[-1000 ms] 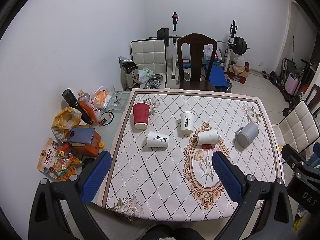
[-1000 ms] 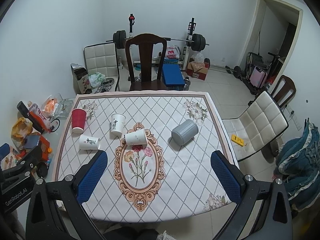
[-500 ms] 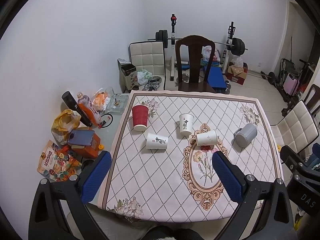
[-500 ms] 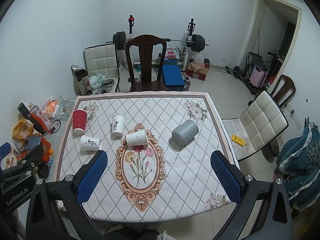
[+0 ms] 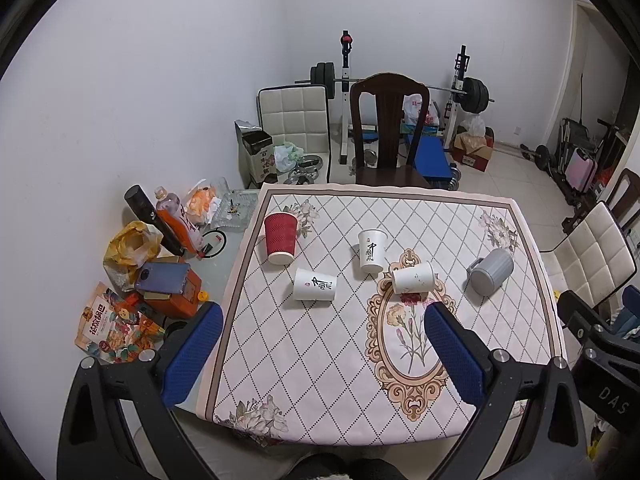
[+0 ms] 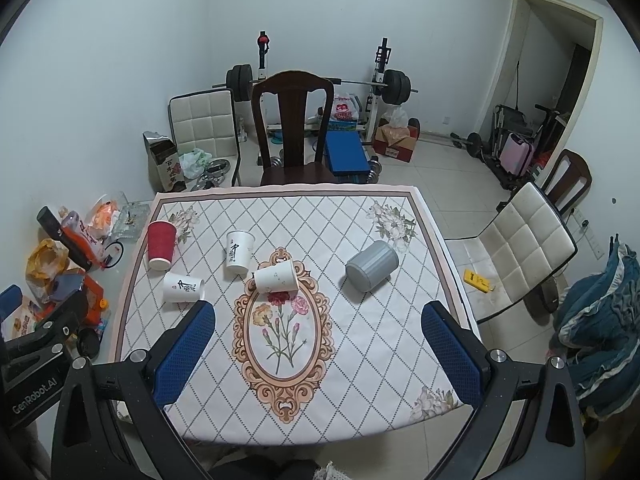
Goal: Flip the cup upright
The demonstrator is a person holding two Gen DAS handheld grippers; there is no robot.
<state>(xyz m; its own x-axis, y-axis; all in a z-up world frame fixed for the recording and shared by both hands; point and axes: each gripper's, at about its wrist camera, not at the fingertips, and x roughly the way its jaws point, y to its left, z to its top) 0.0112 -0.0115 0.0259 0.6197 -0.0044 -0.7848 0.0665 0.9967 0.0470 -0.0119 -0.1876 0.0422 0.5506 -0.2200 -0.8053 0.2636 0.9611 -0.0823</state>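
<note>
1. The left gripper hangs high over the near edge of the table, its blue jaws spread wide apart with nothing between them.
2. The right gripper hangs likewise, jaws wide apart and empty.
3. In the left wrist view, five cups lie toward 12 o'clock from the jaws, all well apart from them.
4. A white cup with a logo lies on its side nearest, at about 12 o'clock.
5. A plain white cup lies on its side at 1 o'clock.
6. Another printed white cup, mouth down, lies between them and farther off.
7. A red cup, mouth down, is at 11 o'clock.
8. A grey mug lies on its side at 2 o'clock.
</note>
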